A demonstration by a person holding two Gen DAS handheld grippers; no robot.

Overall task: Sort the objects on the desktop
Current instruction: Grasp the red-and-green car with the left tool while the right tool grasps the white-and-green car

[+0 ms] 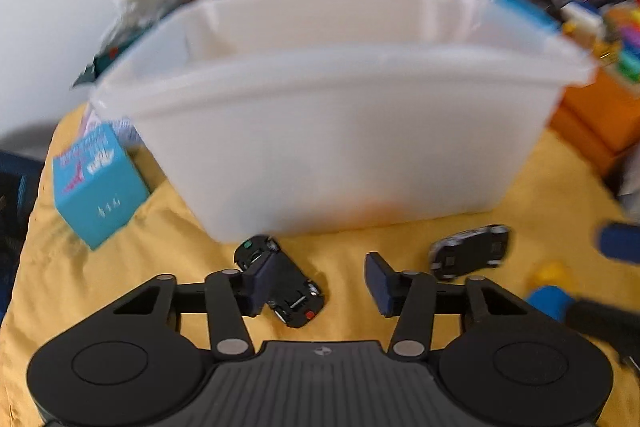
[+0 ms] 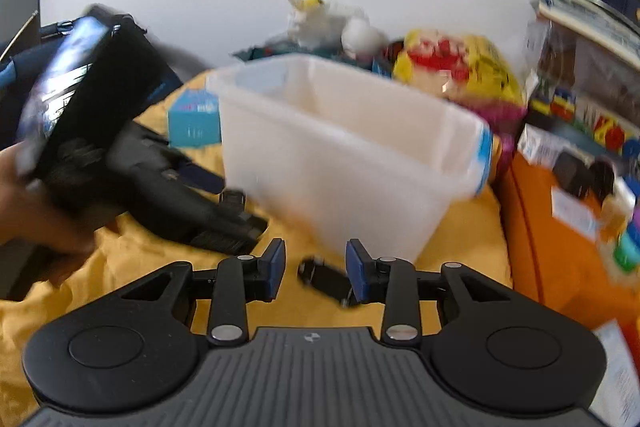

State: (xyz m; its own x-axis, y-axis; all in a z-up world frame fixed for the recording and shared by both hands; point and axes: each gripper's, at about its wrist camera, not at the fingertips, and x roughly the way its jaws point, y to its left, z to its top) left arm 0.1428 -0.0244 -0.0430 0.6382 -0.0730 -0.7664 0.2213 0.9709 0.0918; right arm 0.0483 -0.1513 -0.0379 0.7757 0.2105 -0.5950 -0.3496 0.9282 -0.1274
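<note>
1. We count two black toy cars, one (image 1: pixel 280 283) beside the other (image 1: pixel 470 251).
2. We see one white bin (image 1: pixel 328 147).
3. We see one teal box (image 1: pixel 96 183).
4. We see one orange box (image 2: pixel 560 247).

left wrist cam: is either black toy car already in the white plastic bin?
No, both black toy cars lie on the yellow cloth in front of the white plastic bin.
</note>
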